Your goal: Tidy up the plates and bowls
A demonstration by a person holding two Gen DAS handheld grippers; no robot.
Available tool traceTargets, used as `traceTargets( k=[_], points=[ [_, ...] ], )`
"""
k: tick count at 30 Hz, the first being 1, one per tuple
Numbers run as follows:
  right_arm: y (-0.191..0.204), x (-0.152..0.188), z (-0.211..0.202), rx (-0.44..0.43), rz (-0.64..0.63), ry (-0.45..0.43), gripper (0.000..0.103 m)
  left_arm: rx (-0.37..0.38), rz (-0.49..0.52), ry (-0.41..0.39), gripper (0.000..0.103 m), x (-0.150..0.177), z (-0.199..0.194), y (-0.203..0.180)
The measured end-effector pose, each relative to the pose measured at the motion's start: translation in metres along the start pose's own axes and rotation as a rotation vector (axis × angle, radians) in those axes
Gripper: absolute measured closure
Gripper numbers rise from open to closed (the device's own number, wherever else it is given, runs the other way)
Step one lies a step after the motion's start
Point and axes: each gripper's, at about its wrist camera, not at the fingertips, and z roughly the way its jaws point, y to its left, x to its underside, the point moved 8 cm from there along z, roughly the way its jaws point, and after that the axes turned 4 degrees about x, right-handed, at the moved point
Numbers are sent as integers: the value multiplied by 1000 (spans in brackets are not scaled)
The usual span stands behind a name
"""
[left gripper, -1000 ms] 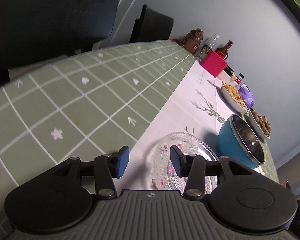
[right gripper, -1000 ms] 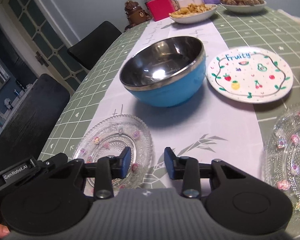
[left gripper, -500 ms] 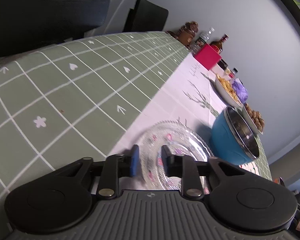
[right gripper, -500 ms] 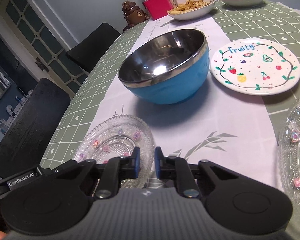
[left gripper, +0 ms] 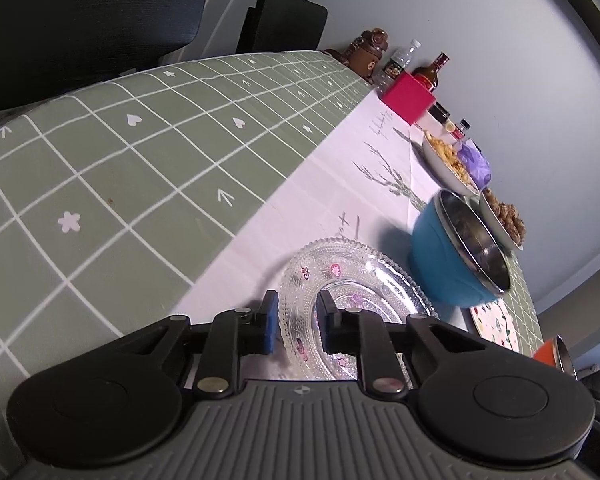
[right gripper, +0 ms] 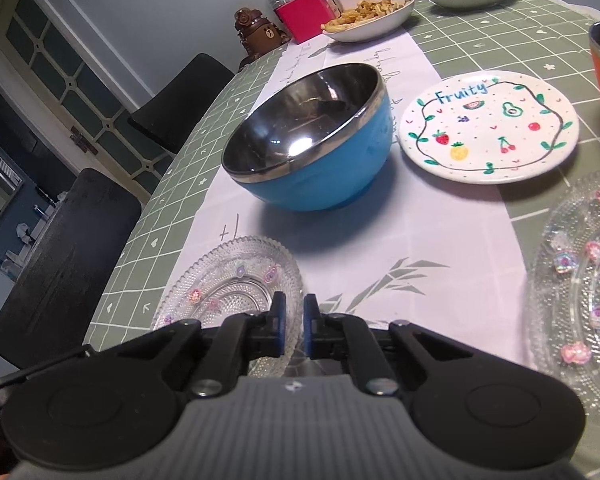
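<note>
Fingers (left gripper: 328, 320) of both grippers pinch the glass plate (left gripper: 356, 276) rim between them.

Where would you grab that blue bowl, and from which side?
By its steel rim, from above at the near edge, one finger inside and one outside. The blue bowl stands upright and empty, so the thin rim is open all round. Across its full width it looks too wide and too curved to pinch.
</note>
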Motion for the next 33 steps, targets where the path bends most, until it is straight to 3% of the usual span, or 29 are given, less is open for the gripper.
traceTargets(
  k=[15,33],
  points=[
    [-37,24,-65,-28,93,7,97,19,47,53,81,41,-36,-33],
    [-57,76,-142,-39,123,-59,97,76,114,77,81,88,-81,-49]
  ],
)
